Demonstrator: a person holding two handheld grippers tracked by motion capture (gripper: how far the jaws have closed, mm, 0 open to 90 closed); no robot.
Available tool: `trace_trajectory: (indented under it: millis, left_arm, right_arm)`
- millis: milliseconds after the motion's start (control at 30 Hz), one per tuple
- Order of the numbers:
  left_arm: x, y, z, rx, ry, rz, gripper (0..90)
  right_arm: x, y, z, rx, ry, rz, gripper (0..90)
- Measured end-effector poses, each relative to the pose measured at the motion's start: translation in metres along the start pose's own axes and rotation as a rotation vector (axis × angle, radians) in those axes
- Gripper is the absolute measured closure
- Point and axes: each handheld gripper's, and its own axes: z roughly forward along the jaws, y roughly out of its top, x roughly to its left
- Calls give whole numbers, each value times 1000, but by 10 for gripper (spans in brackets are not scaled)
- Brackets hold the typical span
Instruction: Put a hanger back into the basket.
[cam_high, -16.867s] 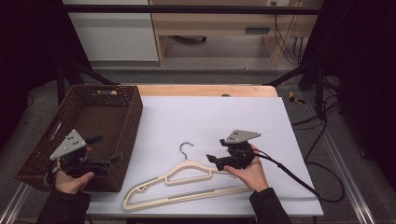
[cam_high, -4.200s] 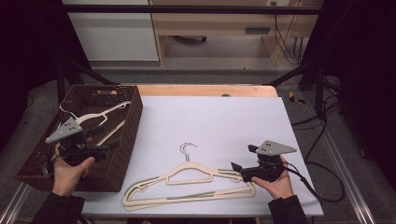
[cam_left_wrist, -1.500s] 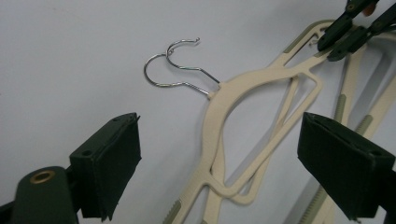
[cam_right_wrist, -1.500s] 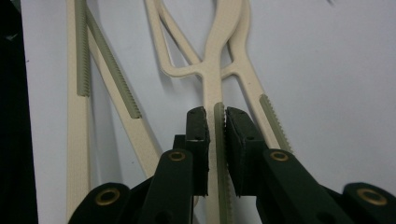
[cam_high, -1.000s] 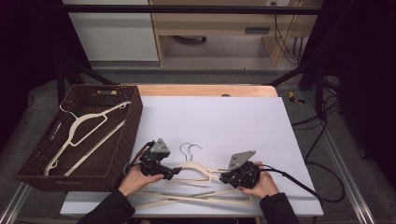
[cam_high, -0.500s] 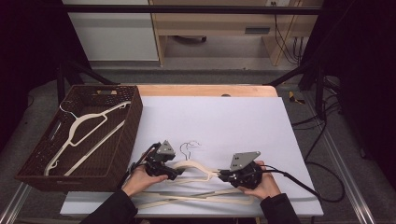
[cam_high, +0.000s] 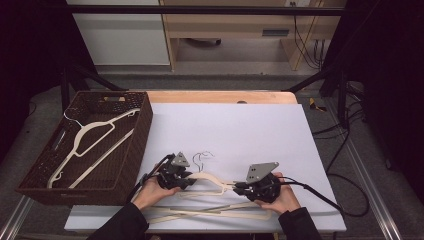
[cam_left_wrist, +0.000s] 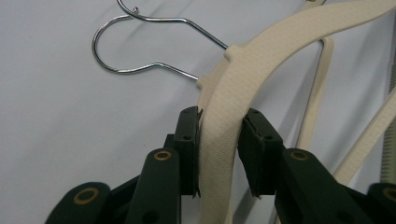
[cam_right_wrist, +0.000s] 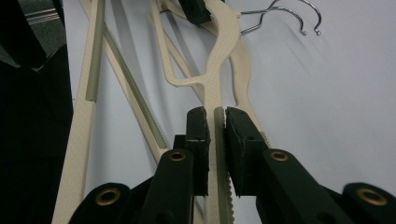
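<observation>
The cream plastic hanger (cam_high: 212, 181) lies crosswise right of the brown wicker basket (cam_high: 131, 150); left gripper (cam_left_wrist: 219, 140) fingers have just closed on its shoulder; right gripper (cam_right_wrist: 216, 135) fingers clamp its other arm.

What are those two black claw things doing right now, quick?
Left gripper: jaws have just been closing, now clamped on the cream plastic hanger near its metal hook.
Right gripper: shut on the same hanger's arm.
</observation>
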Motion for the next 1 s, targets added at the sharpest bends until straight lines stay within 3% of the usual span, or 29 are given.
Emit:
trace_trajectory:
  millis: [100, 367, 567, 733, 867, 933, 1000]
  left_arm:
    - [-2, 0, -3, -7, 14, 16, 697]
    - [-9, 1, -17, -47, 48, 54, 703]
    - [-16, 2, -28, -82, 82, 83, 705]
    - [-23, 4, -30, -93, 123, 108, 706]
    - [-34, 8, -27, -96, 134, 119, 737]
    - [-36, 10, -25, -99, 102, 104, 746]
    - [-41, 11, -25, -91, 112, 142, 746]
  right_arm:
    - [-1, 0, 0, -4, 10, 6, 797]
    - [-5, -2, -3, -30, 44, 84, 790]
    - [-6, -3, -2, -31, 55, 115, 677]
    - [-6, 3, -8, -97, 33, 159, 529]
    - [-6, 11, -13, -140, 1, 191, 470]
    - [-6, 15, -13, -142, -13, 201, 436]
    - [-5, 19, -12, -142, -26, 195, 430]
